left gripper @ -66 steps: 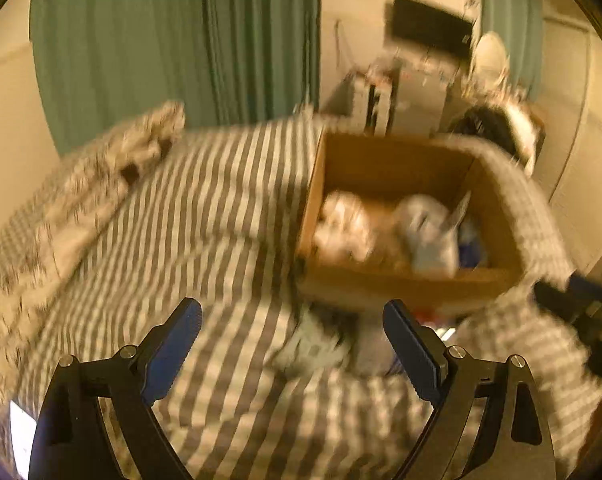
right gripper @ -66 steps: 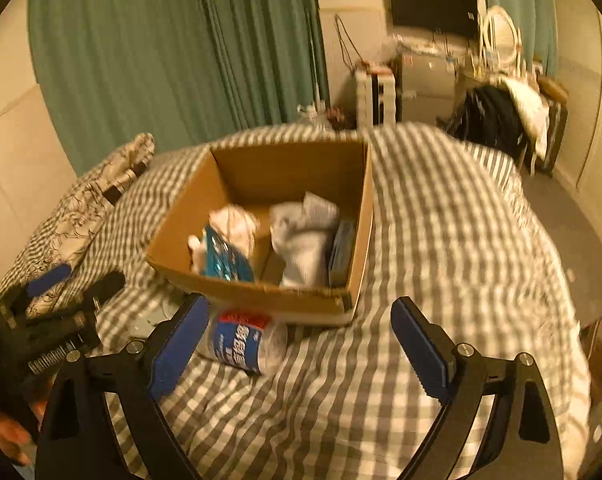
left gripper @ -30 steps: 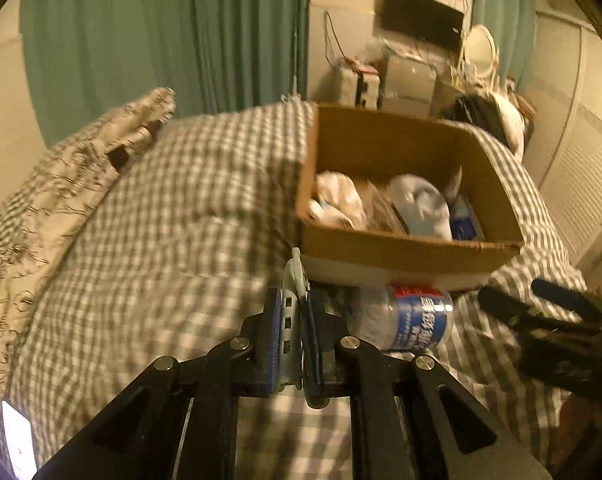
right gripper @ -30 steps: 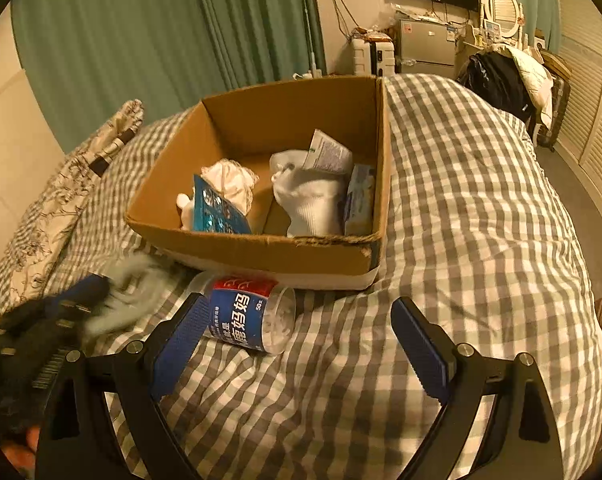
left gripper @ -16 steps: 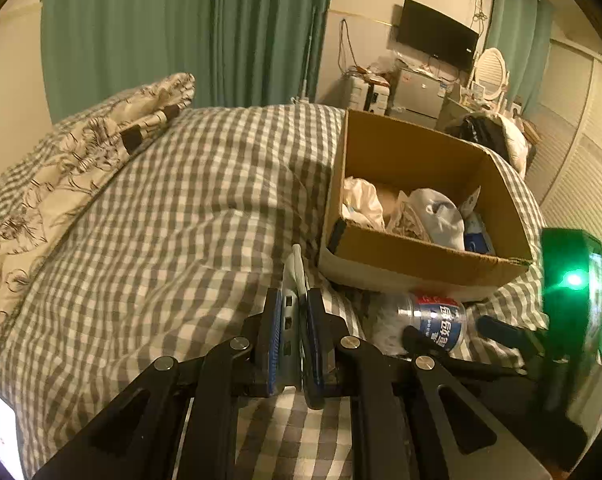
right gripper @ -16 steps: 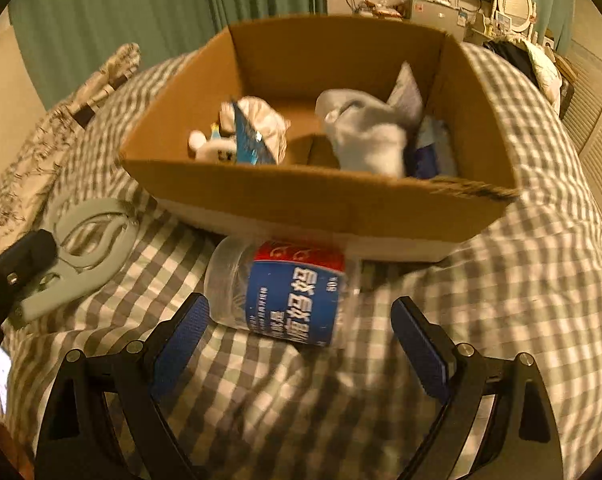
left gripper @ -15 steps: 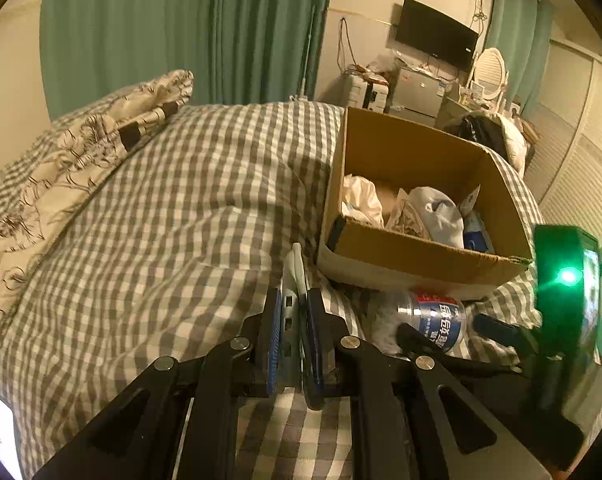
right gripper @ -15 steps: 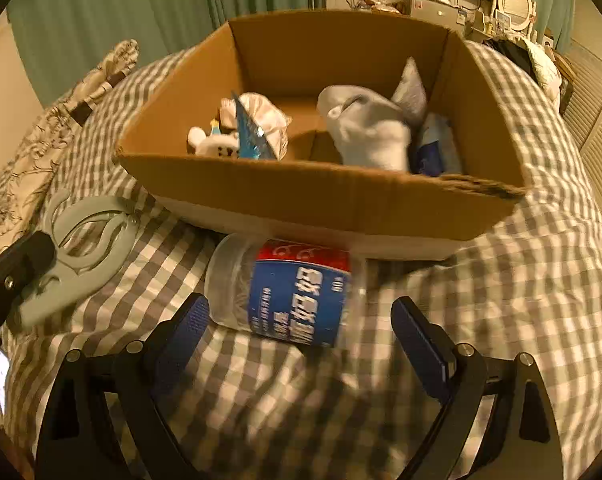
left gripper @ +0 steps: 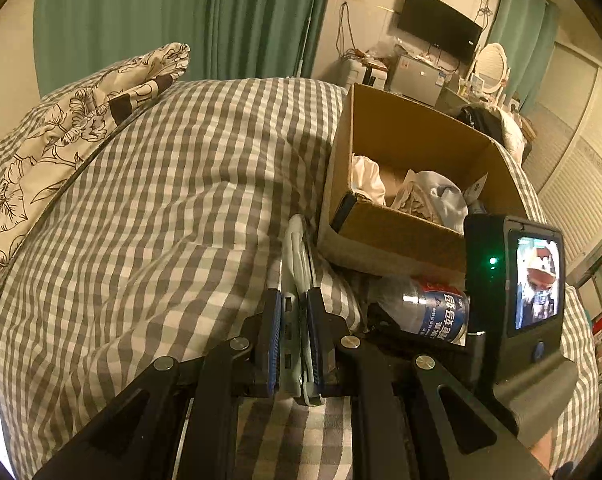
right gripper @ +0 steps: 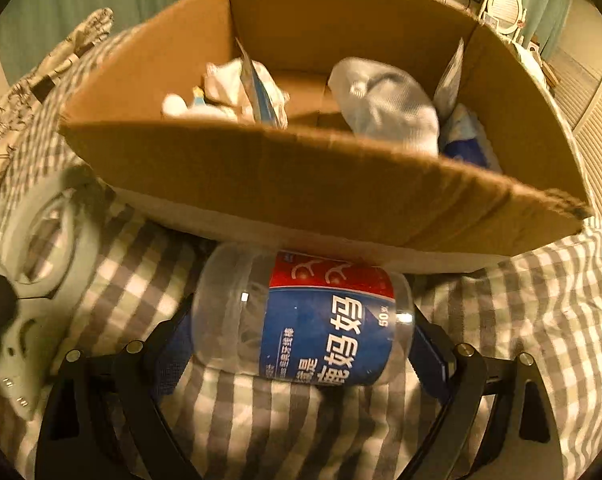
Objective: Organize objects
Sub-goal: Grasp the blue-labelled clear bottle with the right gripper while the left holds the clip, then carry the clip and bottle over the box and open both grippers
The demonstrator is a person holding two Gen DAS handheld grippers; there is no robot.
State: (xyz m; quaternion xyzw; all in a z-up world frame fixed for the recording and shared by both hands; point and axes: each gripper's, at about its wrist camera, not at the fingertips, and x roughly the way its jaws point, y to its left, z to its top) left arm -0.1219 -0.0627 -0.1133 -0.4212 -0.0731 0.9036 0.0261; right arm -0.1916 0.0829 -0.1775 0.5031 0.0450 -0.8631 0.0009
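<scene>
Pale grey-green plastic, a large clip (left gripper: pixel 297 280), is seen edge-on in the left wrist view, pinched between the blue pads of the left gripper (left gripper: pixel 294 344), whose jaws are closed on it. The clip is held over the grey-and-white checked duvet (left gripper: pixel 161 208), just left of the near left corner of a cardboard box (left gripper: pixel 385 240). White cloth and packets are seen inside the box. A clear plastic jar (left gripper: pixel 429 312) with a blue label is lying on its side against the near wall of the box, and the right gripper's camera unit (left gripper: pixel 517 292) is seen at the right.

In the right wrist view, the jar (right gripper: pixel 301 320) is framed sideways between the spread jaws of the right gripper (right gripper: pixel 301 344); whether the pads touch it cannot be told. The box (right gripper: pixel 301 184) is just beyond the jar, and the clip (right gripper: pixel 41 256) is seen at the left edge.
</scene>
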